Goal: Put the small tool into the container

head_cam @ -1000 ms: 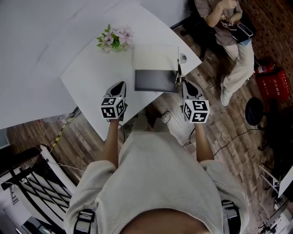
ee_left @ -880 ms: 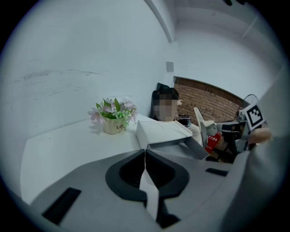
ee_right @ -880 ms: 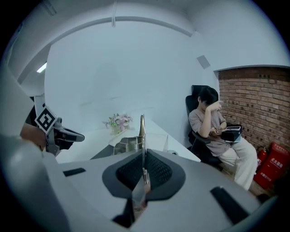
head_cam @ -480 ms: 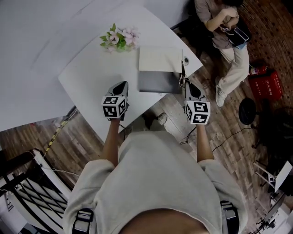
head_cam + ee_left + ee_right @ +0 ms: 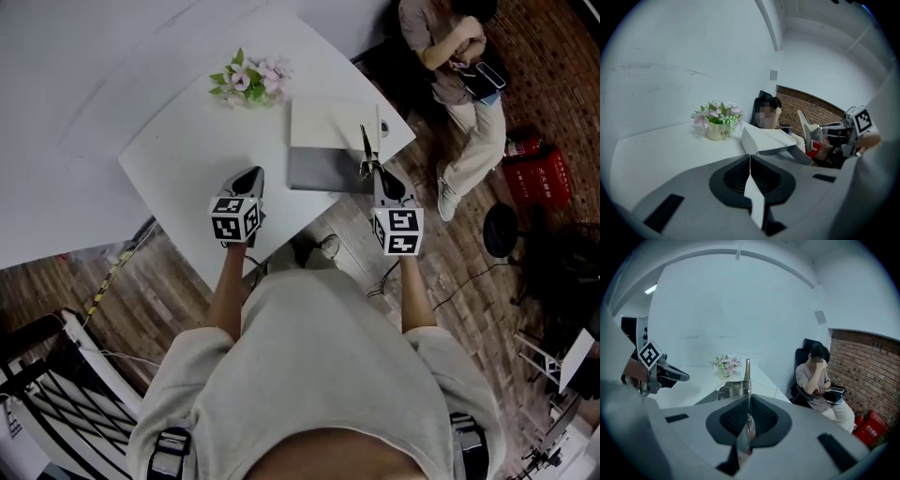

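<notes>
My right gripper is shut on the small tool, a thin metal piece that sticks out ahead of the jaws. In the head view its tip hangs over the right edge of the container, an open grey box with a white lid folded back. In the right gripper view the small tool points at the container just beyond it. My left gripper is shut on nothing, over the table's near side, left of the box. From the left gripper view, the container lies ahead, with the tool to its right.
A small pot of pink flowers stands at the back of the white table. The table's right corner ends close beside the box. A person sits on a chair just past it. A red object and a black stool are on the wooden floor.
My right gripper has lifted a little and rolled, carrying the tool leftward from off the box's right side to over its right edge. The left gripper has barely shifted.
</notes>
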A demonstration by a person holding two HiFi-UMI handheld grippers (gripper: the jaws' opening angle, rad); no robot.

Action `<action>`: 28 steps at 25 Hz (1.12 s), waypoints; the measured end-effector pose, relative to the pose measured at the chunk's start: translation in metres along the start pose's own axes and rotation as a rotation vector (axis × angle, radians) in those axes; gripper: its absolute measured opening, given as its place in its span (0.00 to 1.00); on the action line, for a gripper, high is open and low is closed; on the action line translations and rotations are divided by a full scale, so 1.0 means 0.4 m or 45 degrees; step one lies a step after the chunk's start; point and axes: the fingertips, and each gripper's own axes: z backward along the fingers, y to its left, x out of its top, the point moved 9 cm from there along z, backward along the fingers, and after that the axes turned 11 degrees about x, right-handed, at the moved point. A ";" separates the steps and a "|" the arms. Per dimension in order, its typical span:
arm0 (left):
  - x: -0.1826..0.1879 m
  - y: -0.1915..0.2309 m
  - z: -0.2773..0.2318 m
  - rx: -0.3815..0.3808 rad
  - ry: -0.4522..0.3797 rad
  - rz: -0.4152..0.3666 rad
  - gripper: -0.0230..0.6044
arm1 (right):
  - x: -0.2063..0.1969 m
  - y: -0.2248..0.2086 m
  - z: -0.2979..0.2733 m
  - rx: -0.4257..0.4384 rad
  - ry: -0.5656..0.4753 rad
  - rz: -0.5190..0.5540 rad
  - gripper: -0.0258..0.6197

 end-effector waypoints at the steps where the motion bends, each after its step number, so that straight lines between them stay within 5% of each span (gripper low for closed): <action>1: -0.002 0.005 0.000 0.000 0.001 0.003 0.05 | 0.003 0.006 -0.006 0.004 0.005 0.014 0.04; 11: -0.006 0.027 0.005 0.018 -0.007 0.025 0.06 | 0.035 0.062 -0.055 0.060 0.083 0.218 0.04; 28: -0.003 0.039 -0.001 0.004 -0.012 0.026 0.06 | 0.025 0.146 -0.124 0.087 0.335 0.936 0.04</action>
